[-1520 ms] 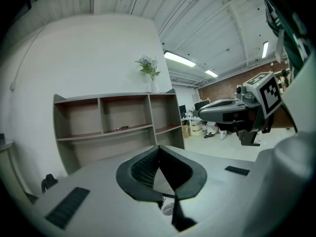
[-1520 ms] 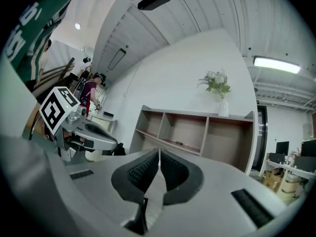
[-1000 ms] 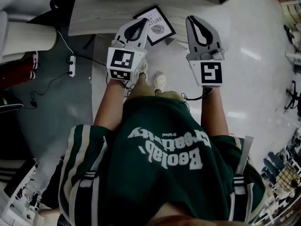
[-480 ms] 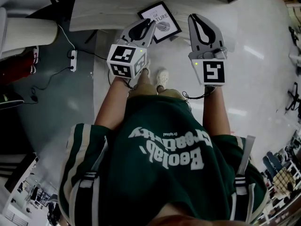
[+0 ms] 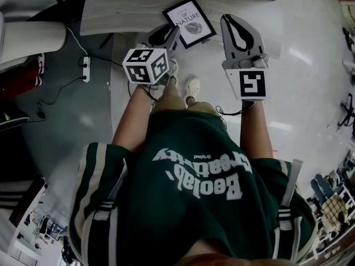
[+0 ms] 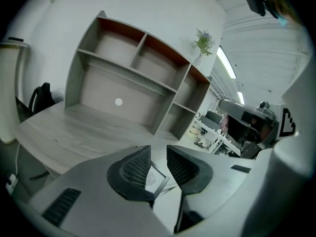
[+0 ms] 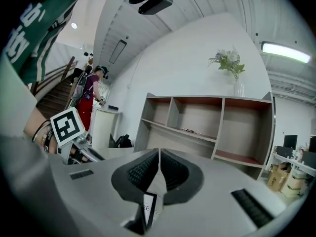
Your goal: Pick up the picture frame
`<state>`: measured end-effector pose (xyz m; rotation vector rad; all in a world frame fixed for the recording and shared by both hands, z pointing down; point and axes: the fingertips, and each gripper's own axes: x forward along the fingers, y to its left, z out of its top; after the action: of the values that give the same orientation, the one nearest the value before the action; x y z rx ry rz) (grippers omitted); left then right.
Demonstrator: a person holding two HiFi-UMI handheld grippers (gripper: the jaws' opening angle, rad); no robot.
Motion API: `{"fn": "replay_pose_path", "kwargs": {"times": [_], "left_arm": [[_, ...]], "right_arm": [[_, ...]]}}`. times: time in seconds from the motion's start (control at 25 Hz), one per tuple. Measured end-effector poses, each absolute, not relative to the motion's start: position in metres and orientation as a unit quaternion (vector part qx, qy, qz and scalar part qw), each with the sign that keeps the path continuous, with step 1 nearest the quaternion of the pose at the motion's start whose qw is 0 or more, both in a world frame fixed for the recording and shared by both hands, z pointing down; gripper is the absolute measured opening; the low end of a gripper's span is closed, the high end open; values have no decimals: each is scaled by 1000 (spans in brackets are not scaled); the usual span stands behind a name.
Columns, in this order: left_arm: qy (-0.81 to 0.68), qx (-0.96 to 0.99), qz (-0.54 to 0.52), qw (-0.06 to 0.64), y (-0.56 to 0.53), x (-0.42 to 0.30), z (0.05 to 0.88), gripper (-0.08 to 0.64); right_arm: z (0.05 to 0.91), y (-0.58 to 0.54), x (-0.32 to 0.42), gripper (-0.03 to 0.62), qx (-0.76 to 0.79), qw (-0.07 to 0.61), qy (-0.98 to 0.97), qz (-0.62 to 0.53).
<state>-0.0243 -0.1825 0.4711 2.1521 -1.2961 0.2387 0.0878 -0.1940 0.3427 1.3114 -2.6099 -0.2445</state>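
The picture frame (image 5: 189,22) has a black border and a white print with a leaf pattern. It lies flat near the front edge of the pale wooden desk (image 5: 122,10). My left gripper (image 5: 171,35) hangs just short of the frame's near left corner, rolled onto its side, and its jaws are opening. In the left gripper view the frame (image 6: 154,177) shows through the gap of the left gripper (image 6: 159,163), beyond the pads and untouched. My right gripper (image 5: 235,27) hovers to the right of the frame, shut and empty. In its own view the right gripper (image 7: 158,168) has the frame (image 7: 148,207) below its jaws.
An open shelf unit (image 6: 133,78) with a vase of flowers (image 6: 203,42) stands at the back of the desk. On the floor are a power strip (image 5: 84,71) with cables and the person's shoes (image 5: 191,87). Another person (image 7: 93,90) stands by stairs at the left.
My left gripper has sunk toward the frame's near corner, rolled so its marker cube shows two faces, and its jaws have parted. The right gripper has shifted only slightly.
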Motion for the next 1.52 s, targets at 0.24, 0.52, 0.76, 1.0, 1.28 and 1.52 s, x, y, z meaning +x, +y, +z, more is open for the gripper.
{"fn": "replay_pose_path", "kwargs": {"times": [0.24,0.52,0.76,1.0,1.28,1.52], "left_arm": [[-477,784,62,392,-181,-29,509,120],[-469,763,68,440,-180,-31,548,125],[-459,740,68,487,-175,-32,582,144],[-448,720,69,525,-172,-34,617,156],[-413,701,60,578,-169,-25,655,190],[-387,683,30,619,-169,-17,681,190]], "right_arm": [[351,-200,85,37,444,118,-885,-76],[361,-204,79,37,440,128,-886,-70],[365,-207,74,37,435,135,-887,-70],[376,-210,70,37,433,145,-887,-66],[390,-216,65,37,435,165,-884,-55],[404,-219,62,37,429,188,-882,-57]]}}
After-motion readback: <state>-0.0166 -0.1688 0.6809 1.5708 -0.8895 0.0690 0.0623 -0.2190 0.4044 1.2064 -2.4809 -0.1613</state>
